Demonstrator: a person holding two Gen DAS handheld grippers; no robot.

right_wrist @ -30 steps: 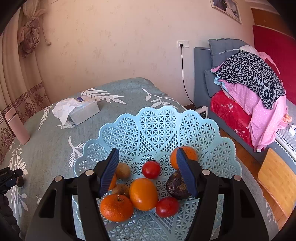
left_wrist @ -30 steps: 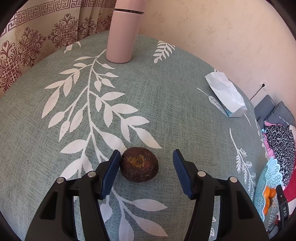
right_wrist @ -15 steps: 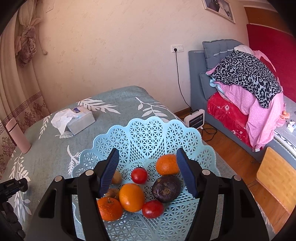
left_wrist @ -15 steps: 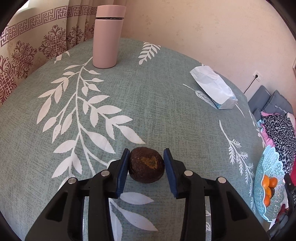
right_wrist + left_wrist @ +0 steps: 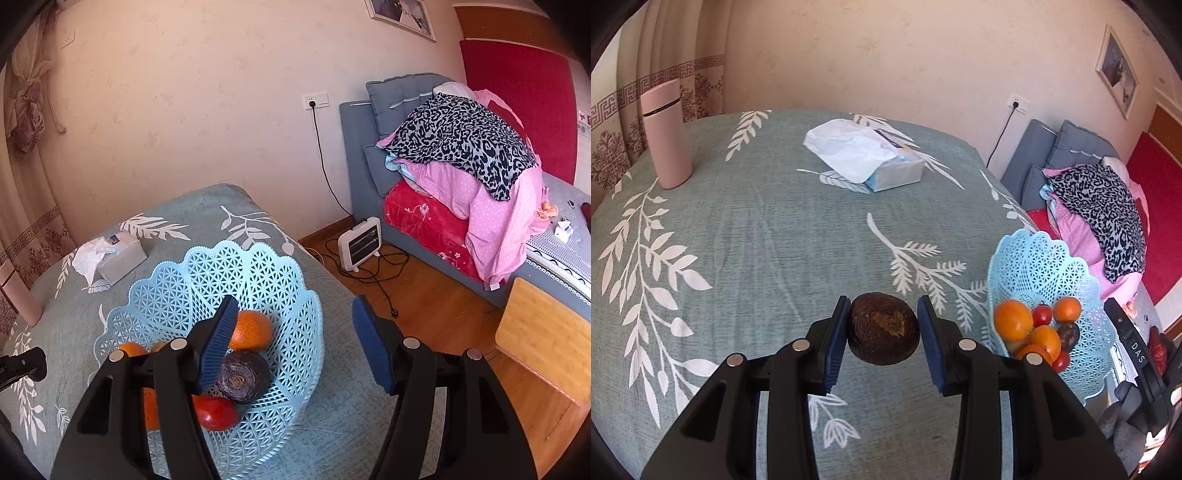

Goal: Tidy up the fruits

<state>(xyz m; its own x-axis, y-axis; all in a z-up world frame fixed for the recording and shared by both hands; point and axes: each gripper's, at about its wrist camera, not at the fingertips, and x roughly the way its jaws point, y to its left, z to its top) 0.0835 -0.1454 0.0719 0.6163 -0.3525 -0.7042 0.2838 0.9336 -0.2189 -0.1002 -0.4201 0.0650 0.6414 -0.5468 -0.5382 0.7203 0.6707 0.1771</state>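
Brown wrinkled fruit (image 5: pixel 882 333) sits clamped between the left gripper's (image 5: pixel 882 347) jaws.

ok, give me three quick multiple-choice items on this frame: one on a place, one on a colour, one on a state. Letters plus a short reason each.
1. Where is the tissue box?
A. in the basket
B. on the tablecloth, beyond the dark fruit
C. on the sofa

2. What colour is the basket?
A. light blue
B. red
C. white

3. What are the left tongs doing?
A. open over the basket
B. shut on the bottle
C. shut on the dark fruit

Answers:
1 B: the box lies on the leaf-print tablecloth, farther off than the held fruit.
2 A: its lattice wall is light blue in both views.
3 C: both blue pads press the dark fruit's sides; the right tongs stand open by the basket.
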